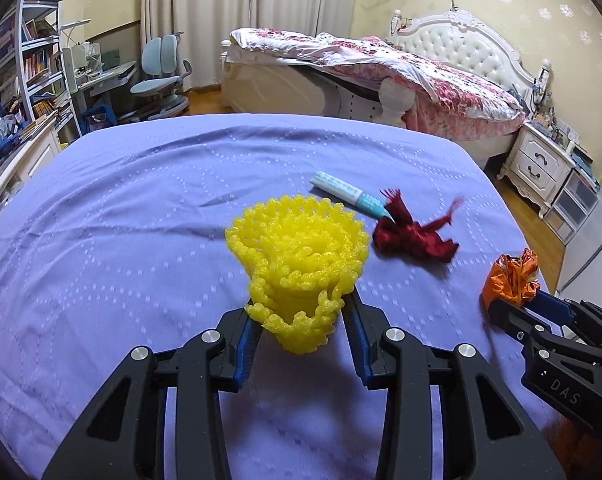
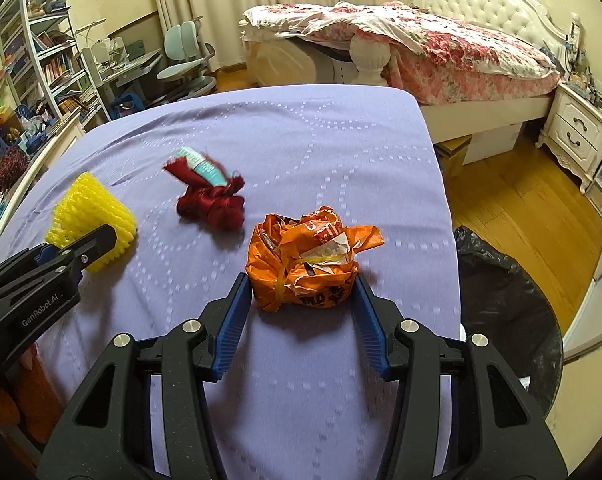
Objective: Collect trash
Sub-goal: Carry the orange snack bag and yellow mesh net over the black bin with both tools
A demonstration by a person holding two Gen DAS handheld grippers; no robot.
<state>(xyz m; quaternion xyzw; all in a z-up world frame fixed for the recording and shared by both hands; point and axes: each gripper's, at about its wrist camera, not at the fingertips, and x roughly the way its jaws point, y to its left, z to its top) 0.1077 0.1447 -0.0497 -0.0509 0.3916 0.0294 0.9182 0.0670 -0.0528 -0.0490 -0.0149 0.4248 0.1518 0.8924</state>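
The left tool [image 1: 301, 312] squeezes the yellow foam net [image 1: 301, 264]; the right tool [image 2: 303, 292] squeezes the orange wrapper [image 2: 305, 260], red cloth [image 2: 213, 204] just beyond

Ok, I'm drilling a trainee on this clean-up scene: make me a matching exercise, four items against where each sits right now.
Items:
1. yellow foam net
2. orange wrapper
3. red cloth
4. black bin bag

Places:
A. beside the purple bed, on the floor side
B. between the right gripper's fingers
C. loose on the bed, touching a white-and-teal tube
D. between the left gripper's fingers

Pairs: 1-D, 2-B, 3-C, 4-A
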